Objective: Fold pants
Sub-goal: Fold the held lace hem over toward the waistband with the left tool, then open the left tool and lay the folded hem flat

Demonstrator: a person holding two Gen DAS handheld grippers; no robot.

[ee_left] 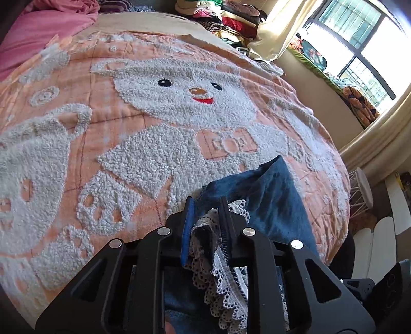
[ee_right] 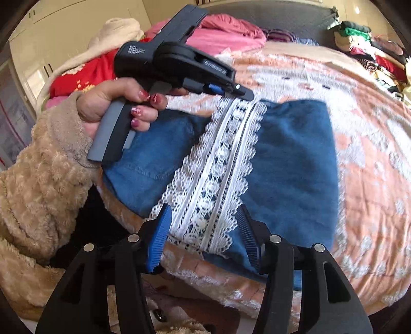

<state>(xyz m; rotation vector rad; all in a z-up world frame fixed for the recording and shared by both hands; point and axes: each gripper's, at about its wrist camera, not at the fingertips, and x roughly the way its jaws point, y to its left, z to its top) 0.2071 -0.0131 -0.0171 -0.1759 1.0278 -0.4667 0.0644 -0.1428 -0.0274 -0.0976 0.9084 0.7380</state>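
Blue denim pants (ee_right: 290, 154) with a white lace band (ee_right: 218, 164) lie at the near edge of the bed. My right gripper (ee_right: 203, 218) stands open over the near end of the lace, and its pads do not press on it. At the far end of the band, a hand (ee_right: 115, 102) in a fluffy beige sleeve holds my left gripper (ee_right: 240, 92). In the left wrist view my left gripper (ee_left: 206, 213) is shut on a bunch of lace and denim, and the rest of the pants (ee_left: 272, 195) trails off to the right.
An orange bedspread (ee_left: 179, 102) with a white bear covers the bed. A pink duvet (ee_left: 38, 30) and piled clothes (ee_left: 231, 18) lie at the far end. Red and cream bedding (ee_right: 84, 72) is heaped at the left. A white stool (ee_left: 362, 190) stands beside the bed below the window (ee_left: 359, 38).
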